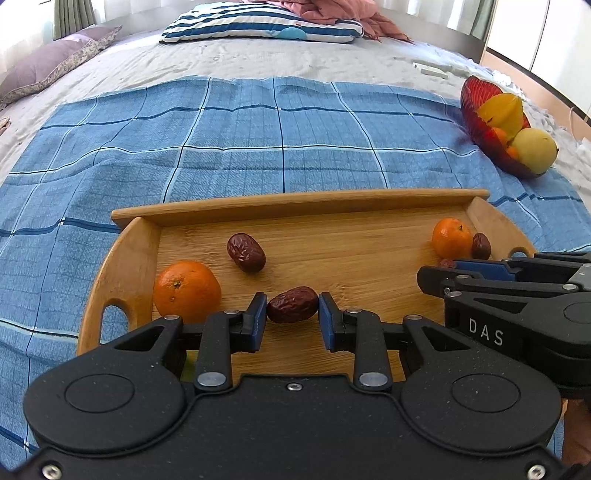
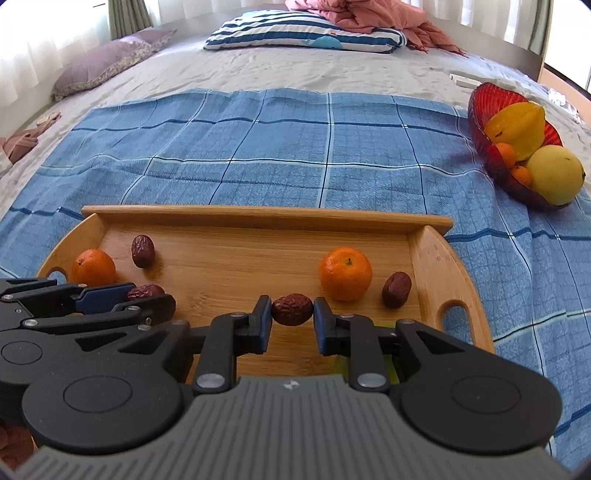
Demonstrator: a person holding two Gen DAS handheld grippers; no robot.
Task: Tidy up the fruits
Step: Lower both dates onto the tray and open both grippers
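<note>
**Left wrist view: both grippers clamped on red dates over the wooden tray**

Left wrist view shows the left gripper [image 1: 292, 310] with its blue pads pressed against both ends of a wrinkled red date [image 1: 292, 305], so it is closed on that fruit. The date sits low over the floor of the wooden tray [image 1: 295, 206]; whether it touches the wood cannot be told. Just left of it lies a mandarin [image 1: 187, 291] close to the tray's left handle, and another date [image 1: 246, 253] lies loose a little farther back. The right gripper [image 1: 448, 271] comes in from the right edge, seen side-on.

Right wrist view shows the right gripper [image 2: 292, 314] closed on a second red date [image 2: 292, 309], its pads touching both sides. Just beyond it to the right sit a second mandarin [image 2: 345, 278] and a loose date [image 2: 396, 290], near the tray's right handle but not touching each other. The left gripper [image 2: 144, 295] appears at the left, its held date partly visible behind a blue pad.

The tray rests on a blue checked cloth [image 2: 295, 147] spread across a bed. Well apart from the tray, at the cloth's far right edge, stands a red glass bowl [image 2: 484, 110] holding a starfruit [image 2: 521, 127], a pale yellow pear [image 2: 557, 173] and small oranges. A striped pillow [image 2: 303, 35] lies at the head of the bed.
</note>
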